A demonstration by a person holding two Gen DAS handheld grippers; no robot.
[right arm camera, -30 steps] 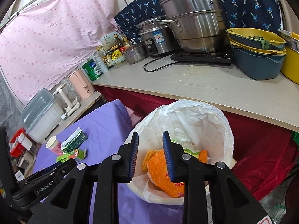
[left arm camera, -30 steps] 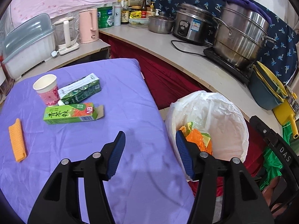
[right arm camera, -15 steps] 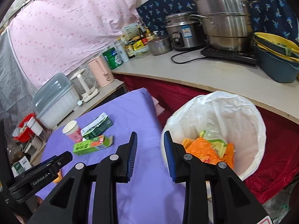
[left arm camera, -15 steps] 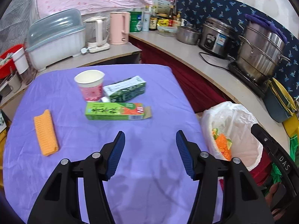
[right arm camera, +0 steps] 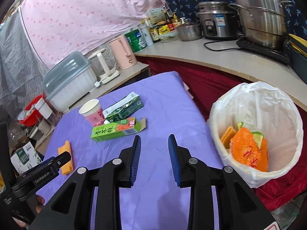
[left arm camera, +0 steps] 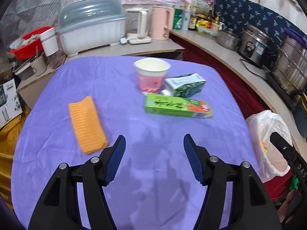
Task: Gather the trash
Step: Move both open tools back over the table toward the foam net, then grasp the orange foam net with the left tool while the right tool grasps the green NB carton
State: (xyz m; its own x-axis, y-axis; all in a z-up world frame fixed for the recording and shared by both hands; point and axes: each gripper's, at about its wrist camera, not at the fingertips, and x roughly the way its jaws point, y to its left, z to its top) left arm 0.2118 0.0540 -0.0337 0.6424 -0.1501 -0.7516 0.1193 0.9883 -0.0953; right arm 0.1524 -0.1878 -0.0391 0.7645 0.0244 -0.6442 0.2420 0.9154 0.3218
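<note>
Bright even light, slight blur (fisheye-warped edges)

a purple tablecloth (left arm camera: 134, 172) carries an orange ribbed cloth (left arm camera: 86, 123), a pink flowered cup (left arm camera: 151, 76), a light green carton (left arm camera: 177, 108) and a dark green carton (left arm camera: 185, 87), beside a white-lined bin (right arm camera: 257, 132).

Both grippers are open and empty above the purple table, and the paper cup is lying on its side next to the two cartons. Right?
Not quite: the paper cup stands upright, mouth up, as the left wrist view shows. The rest holds: the left gripper and right gripper are open and empty over the purple table, and the cup sits by the dark green carton and the light green carton.
</note>
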